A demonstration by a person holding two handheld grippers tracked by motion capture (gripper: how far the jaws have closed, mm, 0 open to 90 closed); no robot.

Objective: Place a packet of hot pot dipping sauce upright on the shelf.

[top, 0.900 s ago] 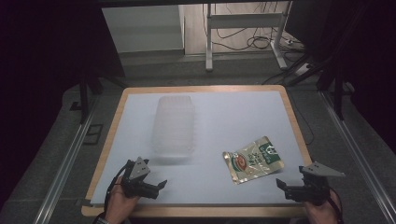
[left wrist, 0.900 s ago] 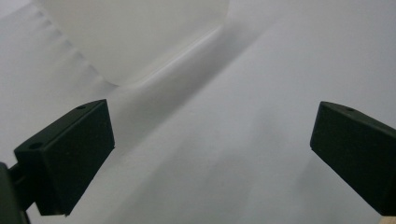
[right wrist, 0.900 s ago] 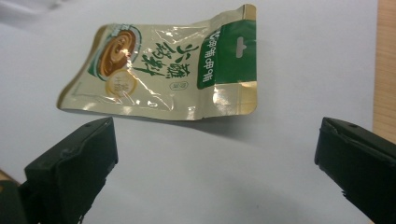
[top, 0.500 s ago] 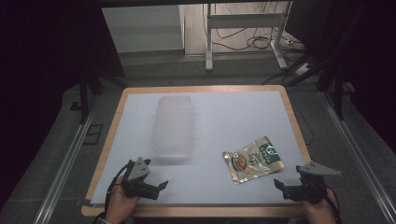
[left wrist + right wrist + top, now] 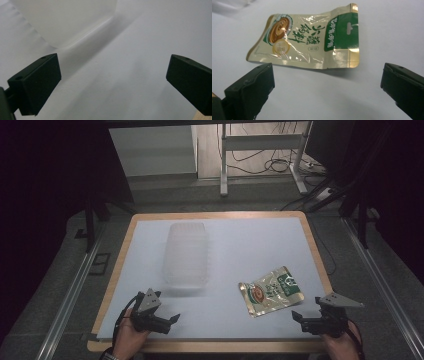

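A cream and green food pouch (image 5: 270, 290) (image 5: 308, 38) lies flat on the white table mat (image 5: 240, 245), right of centre. A clear plastic container (image 5: 186, 259) (image 5: 65, 18) stands on the mat left of centre. My left gripper (image 5: 170, 324) rests near the front left edge, open and holding nothing, a little in front of the container. My right gripper (image 5: 300, 318) sits near the front right corner, open, its jaws wide apart just short of the pouch.
The mat lies on a wood-rimmed table (image 5: 116, 285). Metal rails (image 5: 70, 292) run along both sides. A desk frame with cables (image 5: 260, 165) stands on the floor beyond the far edge.
The right gripper has shifted slightly left toward the pouch. The left gripper has barely moved.
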